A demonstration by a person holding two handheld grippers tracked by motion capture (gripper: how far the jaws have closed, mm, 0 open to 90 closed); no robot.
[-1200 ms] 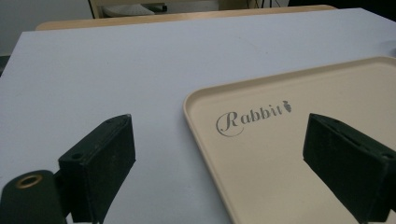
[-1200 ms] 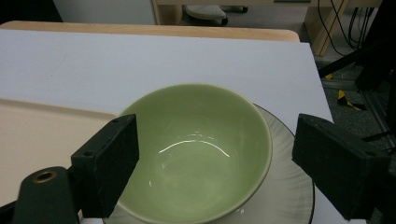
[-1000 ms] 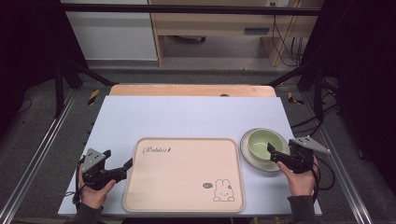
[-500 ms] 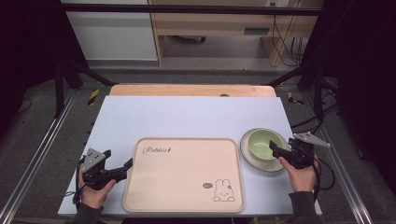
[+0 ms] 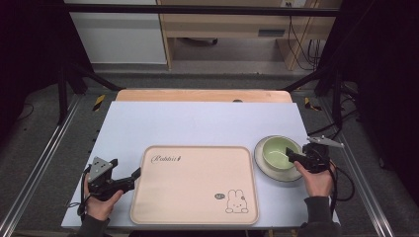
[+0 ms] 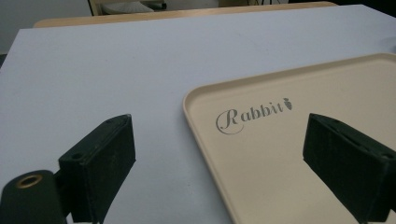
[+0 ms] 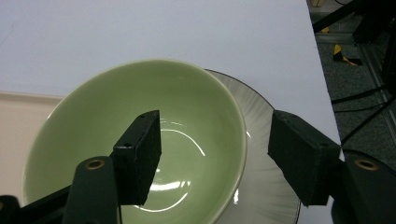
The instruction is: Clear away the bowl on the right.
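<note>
Tray (image 5: 195, 183) sits flat near the front edge of the table (image 5: 197, 123), a beige rectangle with "Rabbit" lettered at its far left corner and a small bunny drawn near its front right corner. Nothing lies on it.

At its left edge the left gripper (image 5: 129, 178) is held low in the person's left hand (image 5: 99, 202). Its jaws are spread wide, and in the left gripper view (image 6: 224, 172) one jaw stands over the bare tabletop and the other over the tray's surface, so the raised left rim lies between them. Neither jaw touches the rim as far as I can see.

Just right of the tray a green bowl (image 5: 277, 153) sits inside a white plate (image 5: 264, 165) with a thin dark rim. The plate's edge is very near the tray's right side; whether they touch I cannot tell.

The right gripper (image 5: 292, 157) comes in from the right, held in the right hand (image 5: 316, 180), with its grey plate on top. In the right gripper view (image 7: 215, 158) its jaws are parted, one hanging inside the bowl (image 7: 135, 140) and the other outside over the plate (image 7: 261, 186), straddling the bowl's near wall. A gap shows on both sides of the rim, so nothing is clamped.
</note>
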